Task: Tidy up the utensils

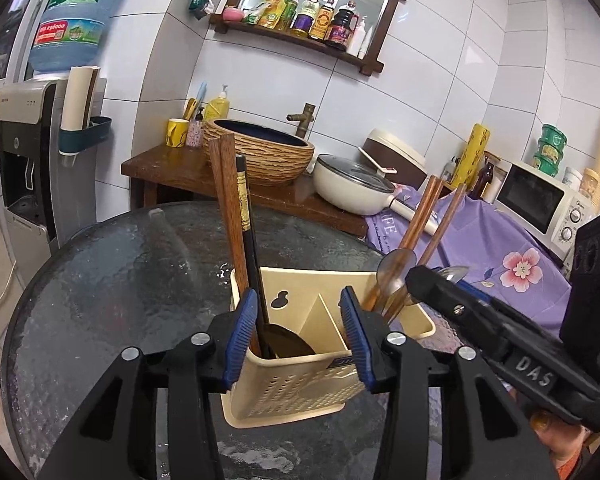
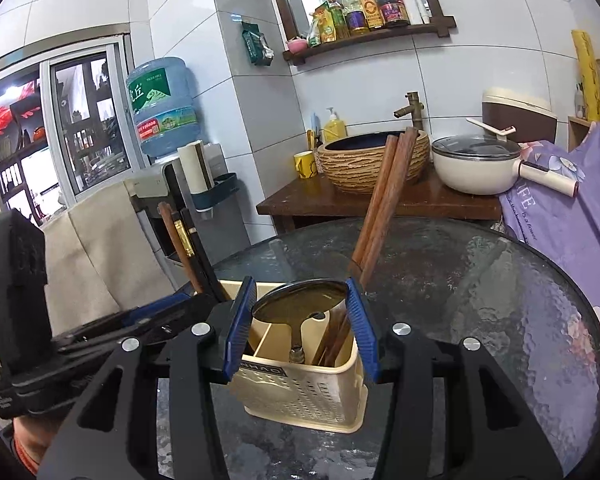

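Observation:
A beige perforated utensil holder [image 1: 296, 388] stands on the round glass table [image 1: 112, 304]; it also shows in the right wrist view [image 2: 308, 396]. Its left compartment holds brown and black chopsticks [image 1: 236, 208] and a dark spoon [image 1: 288, 340]. Its right compartment holds wooden chopsticks [image 1: 424, 220] and spoons. My left gripper [image 1: 300, 336] is open, its jaws on either side of the holder's left half. My right gripper [image 2: 300, 324] has its jaws on either side of a metal spoon [image 2: 300, 304] whose bowl sticks up from the right compartment, the pads at the bowl's edges.
A wooden counter [image 2: 380, 200] behind the table carries a woven basin [image 2: 372, 160], a yellow cup and a white lidded pot [image 2: 476, 164]. A water dispenser [image 1: 32, 152] stands at the left. A purple floral cloth [image 1: 496, 248] and a microwave [image 1: 540, 200] are at the right.

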Motion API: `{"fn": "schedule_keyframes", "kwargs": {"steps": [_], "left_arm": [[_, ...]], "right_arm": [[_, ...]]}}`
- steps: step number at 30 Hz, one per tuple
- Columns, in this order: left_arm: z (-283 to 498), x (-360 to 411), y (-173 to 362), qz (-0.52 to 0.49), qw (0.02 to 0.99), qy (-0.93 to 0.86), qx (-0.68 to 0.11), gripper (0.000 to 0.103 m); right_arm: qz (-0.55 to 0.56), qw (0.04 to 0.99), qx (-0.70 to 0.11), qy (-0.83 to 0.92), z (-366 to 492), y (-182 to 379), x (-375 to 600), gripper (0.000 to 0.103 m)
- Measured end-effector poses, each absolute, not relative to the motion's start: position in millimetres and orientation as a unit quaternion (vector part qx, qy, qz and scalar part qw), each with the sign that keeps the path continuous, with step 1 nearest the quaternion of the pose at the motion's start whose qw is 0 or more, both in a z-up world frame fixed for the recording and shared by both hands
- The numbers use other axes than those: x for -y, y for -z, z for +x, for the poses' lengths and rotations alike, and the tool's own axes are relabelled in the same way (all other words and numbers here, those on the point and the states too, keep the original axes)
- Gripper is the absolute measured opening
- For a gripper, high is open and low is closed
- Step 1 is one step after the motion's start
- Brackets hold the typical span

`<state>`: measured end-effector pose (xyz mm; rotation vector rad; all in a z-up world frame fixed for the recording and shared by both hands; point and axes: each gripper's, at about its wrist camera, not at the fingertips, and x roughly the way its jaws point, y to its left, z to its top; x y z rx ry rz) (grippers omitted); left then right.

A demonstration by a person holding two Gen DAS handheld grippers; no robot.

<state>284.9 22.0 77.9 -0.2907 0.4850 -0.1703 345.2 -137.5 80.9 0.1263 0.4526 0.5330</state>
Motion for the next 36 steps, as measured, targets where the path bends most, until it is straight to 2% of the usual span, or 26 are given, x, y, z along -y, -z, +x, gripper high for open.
{"fn": "schedule_keyframes", "kwargs": {"steps": [2,6,10,14,16,20,24,36], "left_arm": [[279.4,-22.2,-79.6,-0.144,0.958,0.083,-0.232,0.054],[268.6,-23.1,-81.3,-0.152,0.959,0.086,-0.223,0.059],[252.2,-24.2,-86.4,-0.156,0.962,0.086,-0.205,0.066],[230.6,-22.8,-92.9,-0.144,0.971,0.074,-0.176,0.08],[221.5,-22.6,-93.1,-0.135,0.974,0.068,-0.169,0.085],[202.6,-28.0,-87.5,-0.137,0.976,0.056,-0.16,0.097],[182.7,-35.4,-75.8,-0.146,0.975,0.041,-0.163,0.097],[111.2,-20.3,-48.9,-0.083,0.982,0.012,-0.17,0.097]], "right_arm": [[0.055,0.938,-0.222,-0.259,344.9,-78.3,137.4,0.047],[0.059,0.939,-0.229,-0.251,348.0,-73.9,142.0,0.049],[0.057,0.937,-0.231,-0.256,345.6,-69.9,142.8,0.064],[0.052,0.94,-0.222,-0.254,337.6,-71.3,143.0,0.067],[0.047,0.943,-0.216,-0.248,332.0,-71.5,144.9,0.082],[0.044,0.954,-0.19,-0.227,314.9,-70.8,152.8,0.09],[0.042,0.962,-0.183,-0.2,292.3,-65.8,159.2,0.095],[0.035,0.97,-0.136,-0.199,162.1,-48.6,171.9,0.097]]}}
